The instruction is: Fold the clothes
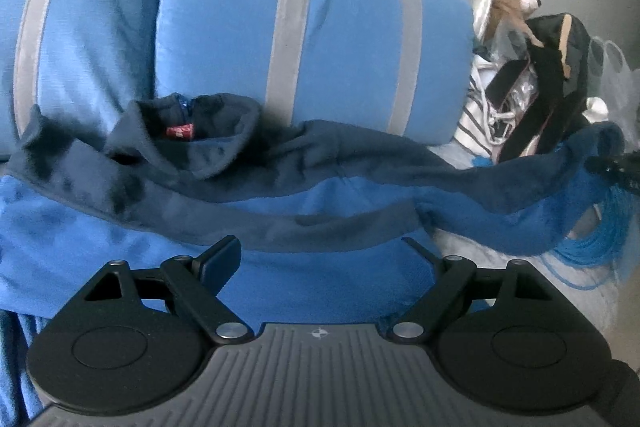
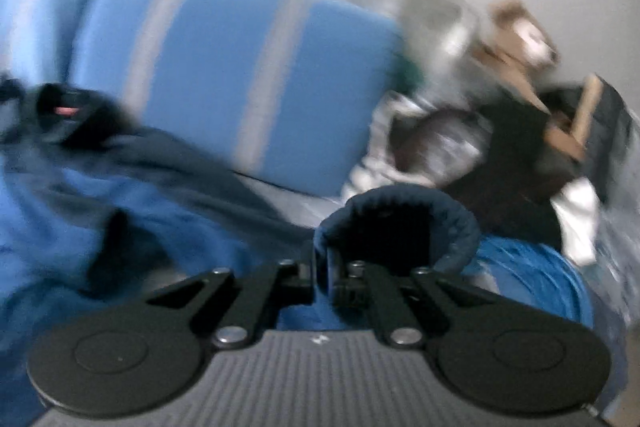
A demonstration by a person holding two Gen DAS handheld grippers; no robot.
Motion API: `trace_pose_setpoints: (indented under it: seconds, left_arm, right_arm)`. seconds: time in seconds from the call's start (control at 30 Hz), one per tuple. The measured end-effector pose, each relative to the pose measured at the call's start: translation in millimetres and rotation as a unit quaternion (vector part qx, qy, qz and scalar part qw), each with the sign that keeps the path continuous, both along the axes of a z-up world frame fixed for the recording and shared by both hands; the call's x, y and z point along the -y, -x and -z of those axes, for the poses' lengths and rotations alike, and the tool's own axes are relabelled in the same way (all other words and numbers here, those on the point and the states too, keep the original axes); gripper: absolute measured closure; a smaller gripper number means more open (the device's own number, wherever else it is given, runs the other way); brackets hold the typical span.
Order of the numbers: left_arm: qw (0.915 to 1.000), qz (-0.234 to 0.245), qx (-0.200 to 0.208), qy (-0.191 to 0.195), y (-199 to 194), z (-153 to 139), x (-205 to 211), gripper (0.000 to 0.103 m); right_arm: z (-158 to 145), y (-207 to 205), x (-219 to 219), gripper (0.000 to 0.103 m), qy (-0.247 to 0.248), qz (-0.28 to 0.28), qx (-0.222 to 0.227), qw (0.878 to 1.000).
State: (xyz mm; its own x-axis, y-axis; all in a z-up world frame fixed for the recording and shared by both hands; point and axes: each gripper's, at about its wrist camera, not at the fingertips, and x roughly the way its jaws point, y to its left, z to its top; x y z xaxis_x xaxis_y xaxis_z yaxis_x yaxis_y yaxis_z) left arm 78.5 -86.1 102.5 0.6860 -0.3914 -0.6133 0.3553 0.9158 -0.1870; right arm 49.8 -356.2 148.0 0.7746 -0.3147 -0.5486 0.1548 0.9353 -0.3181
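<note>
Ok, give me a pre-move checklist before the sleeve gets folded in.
1. Right gripper clamped on the sleeve cuff: ok, jaws closed on its edge.
2. Left gripper ready: ok, jaws wide open over the blue body of the fleece jacket, gripping nothing.
3. Jacket lying flat: not ok, the navy part is bunched and the collar stands up.
4. Sleeve free of clutter: cannot tell; the blue cord coil lies close under it.
5. Room behind: not ok, the striped pillows sit right against the collar.
6. Right wrist view sharp: not ok, blurred.
</note>
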Motion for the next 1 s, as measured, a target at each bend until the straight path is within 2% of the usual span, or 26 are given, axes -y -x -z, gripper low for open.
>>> trace_pose_setpoints:
  seconds: [0.1, 0.27, 0.57, 0.77, 1.0]
  left_arm:
    - [1.0, -0.006, 0.005, -0.001, 2, -2, -7, 0.018]
    - [0.9997, -0.018, 0.013, 0.003, 6, -4, -21, 0.018]
    - [0.9982, -0.054, 0.002, 0.027, 2, -4, -58, 0.018]
    - [0.998, -0.054, 0.005, 0.032, 3, -6, -64, 0.018]
    - [0.9983, -0.049, 0.004, 0.033, 2, -5, -62, 0.018]
  right_arm:
    - [-1, -9, -54, 0.098, -0.01, -0.06, -0.004, 0.998]
    - [23, -25, -132, 0.098, -0.037, -0.143, -0.028, 0.989]
    - [78, -52, -223, 0.098, -0.076, -0.213, -0.066, 0.972]
    - [101, -58, -245, 0.098, -0.071, -0.222, -0.083, 0.969]
    - [101, -55, -241, 0.096, -0.081, -0.218, -0.084, 0.969]
